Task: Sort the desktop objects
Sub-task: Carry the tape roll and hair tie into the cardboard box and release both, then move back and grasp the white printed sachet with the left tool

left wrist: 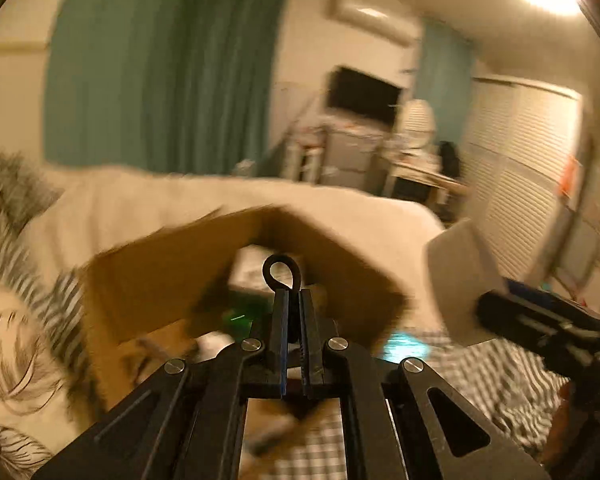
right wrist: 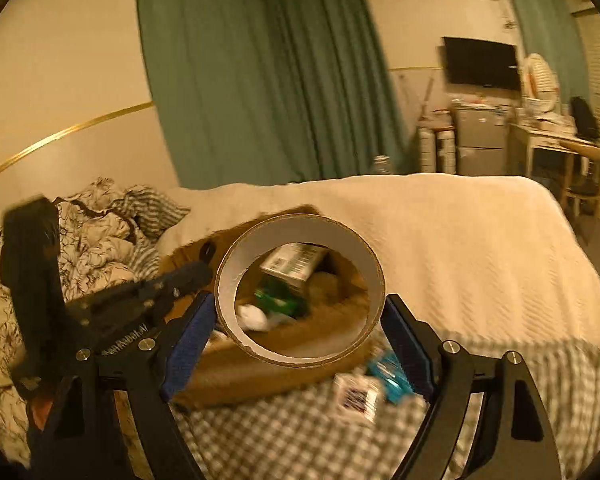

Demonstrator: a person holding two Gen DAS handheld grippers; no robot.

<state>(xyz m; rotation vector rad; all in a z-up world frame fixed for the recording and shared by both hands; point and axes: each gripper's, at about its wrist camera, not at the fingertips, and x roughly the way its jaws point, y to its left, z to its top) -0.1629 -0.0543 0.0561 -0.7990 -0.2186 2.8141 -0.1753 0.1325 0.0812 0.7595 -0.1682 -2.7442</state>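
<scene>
My left gripper (left wrist: 294,300) is shut on a thin black loop (left wrist: 279,271) that sticks out past its fingertips, above an open cardboard box (left wrist: 160,280). My right gripper (right wrist: 300,300) grips a wide cardboard tape roll (right wrist: 300,232) between its blue pads (right wrist: 192,332), and the hole of the roll faces the camera. Through that hole I see the cardboard box (right wrist: 228,372) with a barcoded white carton (right wrist: 296,264) and a green item (right wrist: 280,300) inside. In the left wrist view the tape roll (left wrist: 456,280) shows at the right. The left gripper (right wrist: 172,280) appears to the left of the roll.
The box lies on a bed with a cream blanket (right wrist: 460,240) and a patterned duvet (right wrist: 100,232). On the checked cloth (right wrist: 300,440) in front of the box lie a small white card (right wrist: 356,396) and a teal packet (right wrist: 392,376). Green curtains, a TV and a desk stand beyond.
</scene>
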